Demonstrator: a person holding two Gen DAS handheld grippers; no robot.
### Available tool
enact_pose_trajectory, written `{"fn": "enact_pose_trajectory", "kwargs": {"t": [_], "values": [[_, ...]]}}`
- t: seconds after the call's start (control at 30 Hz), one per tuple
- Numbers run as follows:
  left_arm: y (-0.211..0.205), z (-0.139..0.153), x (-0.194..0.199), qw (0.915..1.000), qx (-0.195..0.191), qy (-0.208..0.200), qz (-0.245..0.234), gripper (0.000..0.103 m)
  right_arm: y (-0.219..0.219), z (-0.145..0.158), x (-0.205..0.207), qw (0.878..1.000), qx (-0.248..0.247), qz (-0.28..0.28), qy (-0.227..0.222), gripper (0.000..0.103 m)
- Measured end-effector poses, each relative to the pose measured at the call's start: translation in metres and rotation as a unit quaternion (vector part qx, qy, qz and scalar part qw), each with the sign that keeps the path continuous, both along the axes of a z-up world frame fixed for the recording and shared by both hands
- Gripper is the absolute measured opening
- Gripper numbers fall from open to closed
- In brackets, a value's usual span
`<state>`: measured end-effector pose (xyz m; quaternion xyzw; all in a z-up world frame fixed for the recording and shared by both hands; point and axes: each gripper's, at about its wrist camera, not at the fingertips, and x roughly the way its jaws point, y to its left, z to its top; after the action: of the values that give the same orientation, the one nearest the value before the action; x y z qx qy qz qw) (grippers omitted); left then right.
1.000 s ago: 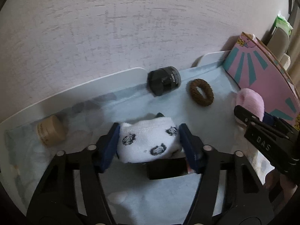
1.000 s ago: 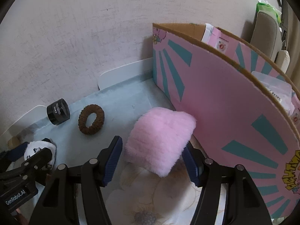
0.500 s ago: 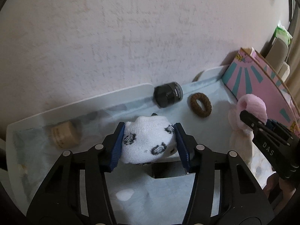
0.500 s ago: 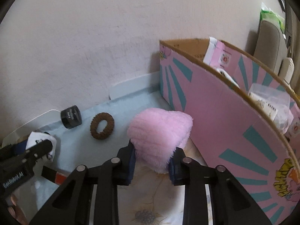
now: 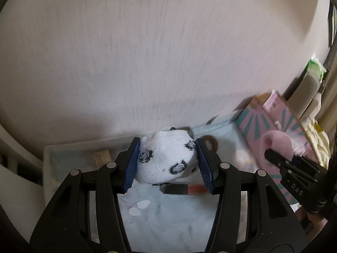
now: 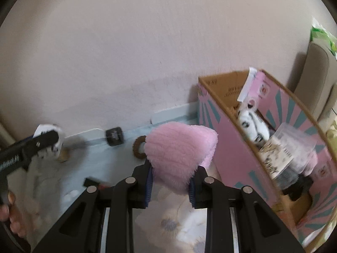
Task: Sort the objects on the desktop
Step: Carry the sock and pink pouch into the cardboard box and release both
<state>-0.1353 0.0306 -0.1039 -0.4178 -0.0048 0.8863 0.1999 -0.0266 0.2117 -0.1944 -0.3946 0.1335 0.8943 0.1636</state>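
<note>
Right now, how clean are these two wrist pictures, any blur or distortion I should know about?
Left wrist view: the wall and pink box are streaked with motion blur, while the white sock in the left gripper stays sharp. Right wrist view: similar smear on the desk items; the pink fluffy sock is crisp. Both views bend strongly at the edges, with dark corners.

- Dim, soft indoor light; no glare.
- Motion blur smears the wall (image 5: 147,52) and the pink cardboard box (image 6: 242,147) beside it.
- Fisheye bending and dark corners ring both views.
- A faint shadow lies along the wall's foot.
</note>
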Motion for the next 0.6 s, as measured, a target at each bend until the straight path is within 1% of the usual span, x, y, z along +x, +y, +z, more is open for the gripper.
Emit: {"fn": "enact_pose_trajectory", "kwargs": {"t": [0.07,0.13,0.33,0.43,0.53,0.6], "values": [[0.003,0.017,0.005,0.9999,0.008,0.001,-0.007,0.048,0.002,0.014,0.007,1.0,-0.008,0.014,-0.002,0.025],[0.011,0.034,0.011,0.9999,0.005,0.006,-0.014,0.048,0.009,0.029,0.014,1.0,-0.002,0.027,-0.005,0.025],[0.041,0.073,0.024,0.999,0.024,0.012,-0.035,0.049,0.045,0.071,0.045,0.999,0.011,0.051,-0.007,0.025],[0.063,0.085,0.029,0.9982,0.03,0.013,-0.049,0.049,0.066,0.088,0.062,0.998,0.023,0.065,-0.003,0.025],[0.091,0.091,0.032,0.9971,0.032,0.01,-0.068,0.049,0.082,0.097,0.073,0.997,0.034,0.072,0.001,0.025],[0.112,0.093,0.034,0.9959,0.033,0.007,-0.083,0.049,0.095,0.1,0.08,0.997,0.032,0.074,0.002,0.025]]}}
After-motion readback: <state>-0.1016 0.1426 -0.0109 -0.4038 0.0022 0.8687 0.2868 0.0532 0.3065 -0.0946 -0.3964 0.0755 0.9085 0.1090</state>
